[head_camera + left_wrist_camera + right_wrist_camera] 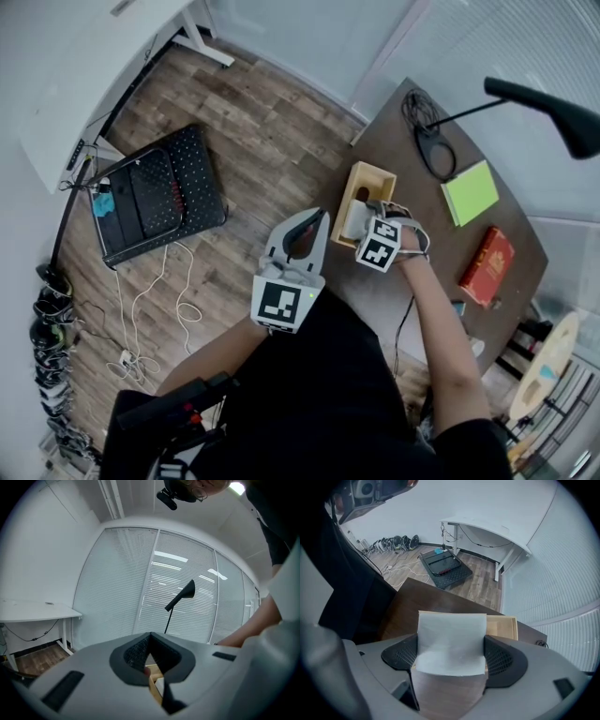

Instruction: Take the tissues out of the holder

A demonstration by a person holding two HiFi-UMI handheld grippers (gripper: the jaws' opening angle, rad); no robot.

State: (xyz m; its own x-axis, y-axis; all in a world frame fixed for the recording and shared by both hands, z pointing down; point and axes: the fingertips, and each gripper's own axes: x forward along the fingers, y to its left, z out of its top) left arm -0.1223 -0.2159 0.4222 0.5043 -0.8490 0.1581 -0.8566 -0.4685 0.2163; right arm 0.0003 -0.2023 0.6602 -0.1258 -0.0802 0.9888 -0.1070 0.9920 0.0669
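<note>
The tissues [450, 641], a flat white stack, stand upright between the pads of the right gripper [451, 649], which is clamped on both side edges. The stack sits at the near end of the wooden holder [502, 626]; whether its lower edge has cleared the holder's rim cannot be told. The far part of the holder shows bare wood inside. The holder lies close to the left edge of the dark table [412, 169], with wood floor [262, 122] beyond that edge. The left gripper [317, 220] hangs over that edge just beside the holder, its jaw tips pressed together with nothing held. To the holder's right is an open strip of bare tabletop, then a green pad [471, 192] and, nearer the person, a red book [487, 265]. A coiled cable [424, 120] lies at the far end, and a black lamp [548, 105] reaches over that corner. A black perforated panel [164, 192] lies on the floor, well apart from the table.
</note>
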